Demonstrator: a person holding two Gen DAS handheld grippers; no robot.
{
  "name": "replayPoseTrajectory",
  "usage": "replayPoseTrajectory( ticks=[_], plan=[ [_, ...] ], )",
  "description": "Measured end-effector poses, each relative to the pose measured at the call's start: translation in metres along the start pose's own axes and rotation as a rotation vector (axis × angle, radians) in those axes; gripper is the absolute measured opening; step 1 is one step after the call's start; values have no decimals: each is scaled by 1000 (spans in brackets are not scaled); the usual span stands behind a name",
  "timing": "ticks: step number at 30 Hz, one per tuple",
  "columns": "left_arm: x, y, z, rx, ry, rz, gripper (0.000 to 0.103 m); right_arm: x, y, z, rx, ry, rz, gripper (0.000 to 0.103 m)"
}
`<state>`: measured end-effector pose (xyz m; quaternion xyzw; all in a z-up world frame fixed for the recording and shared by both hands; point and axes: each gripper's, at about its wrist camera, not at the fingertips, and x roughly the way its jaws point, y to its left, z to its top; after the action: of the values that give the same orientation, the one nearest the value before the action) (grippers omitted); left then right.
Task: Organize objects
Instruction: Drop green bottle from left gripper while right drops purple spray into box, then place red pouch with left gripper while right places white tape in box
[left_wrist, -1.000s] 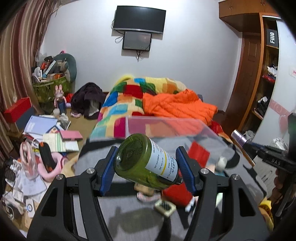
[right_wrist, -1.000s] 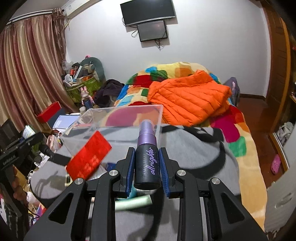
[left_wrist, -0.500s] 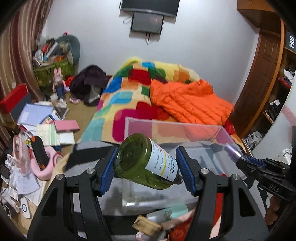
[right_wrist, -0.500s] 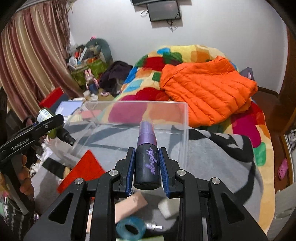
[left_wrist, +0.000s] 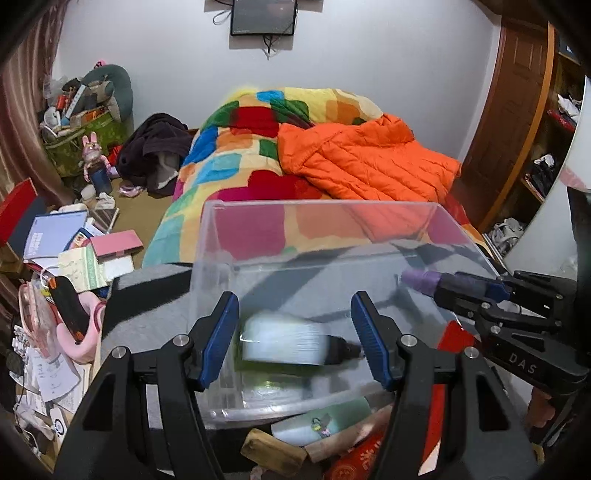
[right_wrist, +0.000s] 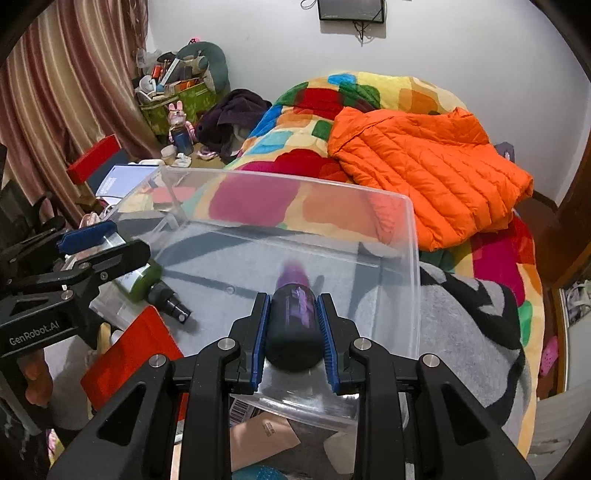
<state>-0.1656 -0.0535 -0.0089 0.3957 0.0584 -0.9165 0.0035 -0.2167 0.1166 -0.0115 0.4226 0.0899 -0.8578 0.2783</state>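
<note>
A clear plastic bin (left_wrist: 454, 229) (right_wrist: 410, 236) stands on a grey blanket at the foot of the bed. My left gripper (left_wrist: 295, 332) is open over the bin's near left corner. The green bottle (left_wrist: 284, 343) with white label and black pump is blurred between the spread fingers and lies in the bin in the right wrist view (right_wrist: 147, 280). My right gripper (right_wrist: 293, 325) is shut on a dark spray bottle with a purple cap (right_wrist: 293, 321) and holds it over the bin; it also shows in the left wrist view (left_wrist: 436, 282).
Loose items lie in front of the bin: a red packet (right_wrist: 129, 354), a pale green tube (left_wrist: 321, 421), a wooden block (left_wrist: 273, 452). An orange jacket (left_wrist: 365, 162) lies on the patchwork quilt (left_wrist: 236, 162). Books and clutter (left_wrist: 70, 243) cover the floor at left.
Both grippers moved forward and down over the bin. My left gripper opened and the green bottle dropped out of it into the bin. The right gripper kept its hold on the spray bottle.
</note>
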Motion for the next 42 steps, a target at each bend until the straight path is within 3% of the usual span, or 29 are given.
replayPoseTrajectory(
  ticks=[6, 15, 20, 25, 31, 37, 42],
  plan=[
    [-12, -2, -2, 10, -8, -10, 66, -15, 0, -5, -16, -14, -5, 24],
    [-57, -18, -23, 97, -106, 23, 91, -52, -10, -23, -3, -70, -3, 40],
    [-68, -26, -43, 126, -92, 4, 94, -76, -17, -39, -7, -117, -20, 51],
    [-65, -39, -70, 174, -57, 3, 95, -80, -25, -57, 9, -107, -31, 60],
    [-51, -49, -96, 243, -6, 44, 95, -62, -35, -78, 15, -51, -59, 60],
    [-39, -49, -99, 244, 24, 57, 95, -40, -50, -83, 81, -9, -15, 59],
    [-36, -47, -95, 216, 7, 48, 95, -32, -51, -80, 104, -8, 24, 46]
  ],
)
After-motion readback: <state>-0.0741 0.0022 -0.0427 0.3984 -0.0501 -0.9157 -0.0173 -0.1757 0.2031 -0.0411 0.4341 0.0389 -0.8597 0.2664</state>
